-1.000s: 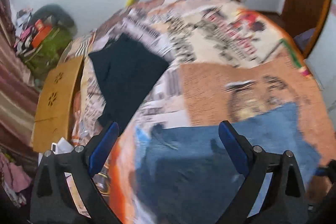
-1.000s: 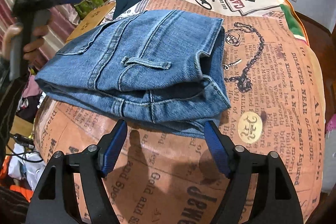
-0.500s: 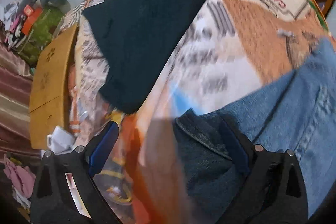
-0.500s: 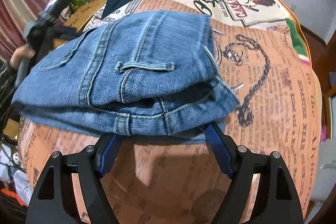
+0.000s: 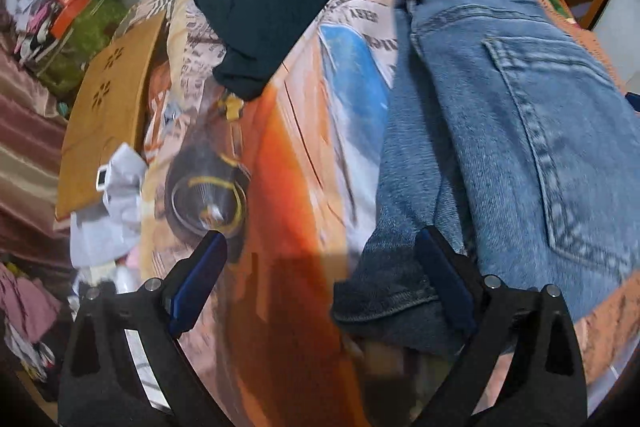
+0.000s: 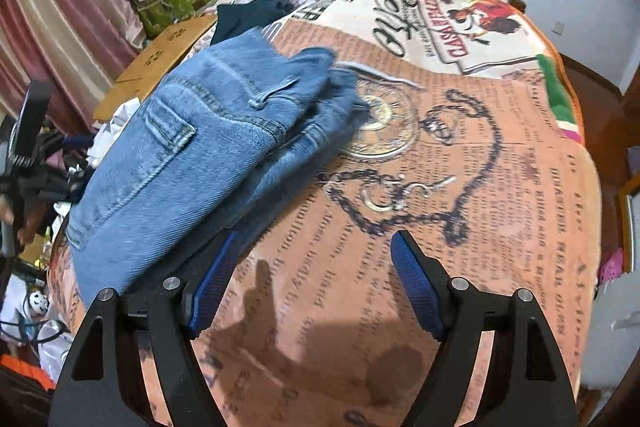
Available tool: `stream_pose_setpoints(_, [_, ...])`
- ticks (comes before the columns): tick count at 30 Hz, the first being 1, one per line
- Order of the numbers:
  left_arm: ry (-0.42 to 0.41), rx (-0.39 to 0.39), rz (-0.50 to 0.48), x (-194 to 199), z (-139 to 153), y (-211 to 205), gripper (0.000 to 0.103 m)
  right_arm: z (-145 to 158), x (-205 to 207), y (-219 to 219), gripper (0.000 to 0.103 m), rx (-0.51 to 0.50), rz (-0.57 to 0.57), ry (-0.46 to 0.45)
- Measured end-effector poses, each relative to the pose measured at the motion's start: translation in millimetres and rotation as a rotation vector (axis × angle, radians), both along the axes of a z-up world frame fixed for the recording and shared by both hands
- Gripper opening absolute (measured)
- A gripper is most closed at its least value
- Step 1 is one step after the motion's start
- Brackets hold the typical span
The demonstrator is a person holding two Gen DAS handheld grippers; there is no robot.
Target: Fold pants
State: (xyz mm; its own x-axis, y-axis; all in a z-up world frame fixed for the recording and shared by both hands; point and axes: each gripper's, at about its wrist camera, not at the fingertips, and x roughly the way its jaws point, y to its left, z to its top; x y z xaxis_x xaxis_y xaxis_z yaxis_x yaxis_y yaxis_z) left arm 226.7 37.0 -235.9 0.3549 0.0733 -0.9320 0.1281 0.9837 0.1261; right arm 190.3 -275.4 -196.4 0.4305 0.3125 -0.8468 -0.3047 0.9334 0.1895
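Since a second ago the folded jeans point(image 6: 192, 163) have slid across the bedspread point(image 6: 460, 195) toward its left side, and they now lie skewed instead of square to the right gripper point(image 6: 316, 279). That gripper's fingers stand apart, holding nothing; its left finger sits at the near edge of the denim, and I cannot tell whether it touches. Meanwhile the left gripper point(image 5: 320, 275) has swung in close: its fingers are spread too, the right one lying against the dark hem corner of the jeans point(image 5: 500, 131), the left one over bare cover.

From the right side, the bundle's long axis runs diagonally, from the near left up toward the far middle, with a belt loop and the waistband at the far end and a back pocket facing up. It lies on the left half of the bed, just short of a folded dark garment point(image 5: 272, 11) farther back.

Print on the cover reads "CASA" on a slanted sign; newspaper-style lines include "NEAR", the rest being too blurred to read. A cardboard sheet point(image 5: 108, 107) leans beside the bed.
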Motion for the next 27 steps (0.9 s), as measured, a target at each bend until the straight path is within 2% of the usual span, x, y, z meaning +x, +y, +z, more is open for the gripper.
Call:
stream_pose_setpoints(3, [0.003, -0.042, 0.043, -14.4, 4.3, -6.1, 0.098, 10.9, -5.7, -5.9, 0.076, 0.008, -0.015, -0.028])
stream_pose_setpoints(8, [0.016, -0.120, 0.017, -25.2, 10.3, -17.6, 0.097, 23.5, -7.1, -4.7, 0.076, 0.034, -0.011, -0.066])
stream_pose_setpoints(11, [-0.007, -0.089, -0.009, -20.0, 17.4, -21.6, 0.097, 28.2, -2.7, 1.0, 0.076, 0.048, 0.001, -0.091])
stream_pose_setpoints(13, [-0.051, -0.077, 0.000, -13.8, 27.2, -21.7, 0.097, 29.2, 1.9, 3.5, 0.076, 0.057, 0.005, -0.101])
stream_pose_setpoints(18, [-0.156, -0.092, 0.032, 21.9, 54.9, -16.8, 0.097, 29.6, 23.4, 9.9, 0.076, 0.077, 0.010, -0.115])
stream_pose_setpoints(24, [-0.228, -0.118, -0.002, 83.3, 69.0, -32.9, 0.097, 21.4, 63.0, 14.7, 0.076, 0.109, 0.009, -0.110])
stream_pose_setpoints(26, [-0.219, -0.128, -0.023, 100.2, 65.5, -38.1, 0.093, 15.4, 79.7, 17.1, 0.074, 0.131, 0.009, -0.091])
stream_pose_setpoints(27, [-0.204, -0.139, -0.038, 110.4, 61.2, -42.4, 0.085, 12.5, 86.0, 17.8, 0.074, 0.136, 0.011, -0.084])
